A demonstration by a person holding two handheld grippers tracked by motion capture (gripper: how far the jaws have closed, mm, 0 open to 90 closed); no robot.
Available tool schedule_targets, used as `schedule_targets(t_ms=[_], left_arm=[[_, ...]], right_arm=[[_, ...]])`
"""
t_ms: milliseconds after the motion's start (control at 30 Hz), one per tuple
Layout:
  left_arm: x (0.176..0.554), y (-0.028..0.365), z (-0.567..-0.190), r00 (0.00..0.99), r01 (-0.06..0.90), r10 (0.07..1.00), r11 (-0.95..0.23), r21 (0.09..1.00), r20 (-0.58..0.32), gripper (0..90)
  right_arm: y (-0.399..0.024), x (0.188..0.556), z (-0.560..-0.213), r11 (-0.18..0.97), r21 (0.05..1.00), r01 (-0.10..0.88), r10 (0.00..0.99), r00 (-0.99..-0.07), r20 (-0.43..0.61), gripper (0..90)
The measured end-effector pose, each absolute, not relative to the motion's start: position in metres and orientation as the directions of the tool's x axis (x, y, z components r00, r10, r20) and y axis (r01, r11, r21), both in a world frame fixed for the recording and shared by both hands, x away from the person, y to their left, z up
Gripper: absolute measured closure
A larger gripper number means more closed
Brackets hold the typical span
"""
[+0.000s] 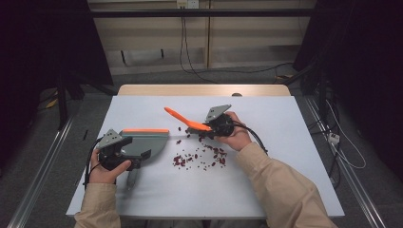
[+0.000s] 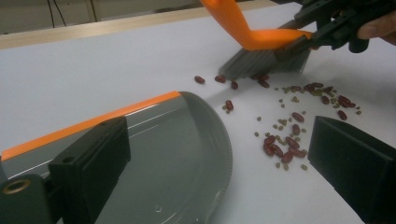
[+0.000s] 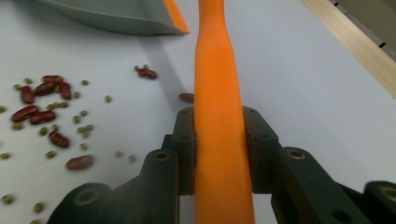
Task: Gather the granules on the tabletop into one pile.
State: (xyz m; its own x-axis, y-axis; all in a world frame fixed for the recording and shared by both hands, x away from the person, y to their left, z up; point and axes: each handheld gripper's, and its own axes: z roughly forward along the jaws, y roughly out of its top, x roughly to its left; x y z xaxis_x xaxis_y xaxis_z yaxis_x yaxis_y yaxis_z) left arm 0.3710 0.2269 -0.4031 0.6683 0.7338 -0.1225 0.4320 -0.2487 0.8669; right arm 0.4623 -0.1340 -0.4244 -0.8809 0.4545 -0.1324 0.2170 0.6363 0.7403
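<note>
A grey dustpan (image 1: 148,141) with an orange lip lies flat on the white table, left of centre. My left gripper (image 1: 135,153) hangs over its rear. In the left gripper view the jaws of the left gripper (image 2: 217,135) stand wide apart. One is above the dustpan (image 2: 177,154) and the other is past its curved rim, with bare table between. My right gripper (image 1: 205,128) is shut on the orange brush (image 1: 178,115), whose handle (image 3: 217,70) sits between the pads. The grey bristles (image 2: 261,63) touch the table beside scattered red and green beans (image 1: 199,156).
The beans (image 2: 285,144) lie loose between the dustpan and the brush, and a few strays sit closer to the pan's lip (image 3: 176,18). The white tabletop (image 1: 285,166) stretches wide to the right and front. Its wooden far edge (image 1: 204,90) borders a floor with cables.
</note>
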Motion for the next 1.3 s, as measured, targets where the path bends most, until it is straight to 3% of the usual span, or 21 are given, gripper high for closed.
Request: schedule_targets(t_ms=[600,933,1167,1300], left_arm=[[0.371,0.225,-0.402,0.669,0.427,0.734,-0.252,0.868,-0.116,5.7],[0.373,0.223,-0.403,0.675,0.427,0.728,-0.257,0.867,-0.117,5.7],[0.372,0.224,-0.402,0.678,0.425,0.725,-0.252,0.869,-0.121,5.6],[0.372,0.227,-0.402,0.676,0.423,0.727,-0.251,0.871,-0.119,5.7]], right_arm=[[-0.141,0.431,-0.416,0.619,0.758,0.205,0.423,-0.9,-0.102,71.0],[-0.121,0.471,-0.408,0.541,0.812,0.219,0.495,-0.863,-0.097,71.0],[-0.093,0.504,-0.416,0.567,0.796,0.213,0.518,-0.843,-0.144,71.0],[-0.082,0.512,-0.426,0.598,0.766,0.234,0.489,-0.864,-0.118,71.0]])
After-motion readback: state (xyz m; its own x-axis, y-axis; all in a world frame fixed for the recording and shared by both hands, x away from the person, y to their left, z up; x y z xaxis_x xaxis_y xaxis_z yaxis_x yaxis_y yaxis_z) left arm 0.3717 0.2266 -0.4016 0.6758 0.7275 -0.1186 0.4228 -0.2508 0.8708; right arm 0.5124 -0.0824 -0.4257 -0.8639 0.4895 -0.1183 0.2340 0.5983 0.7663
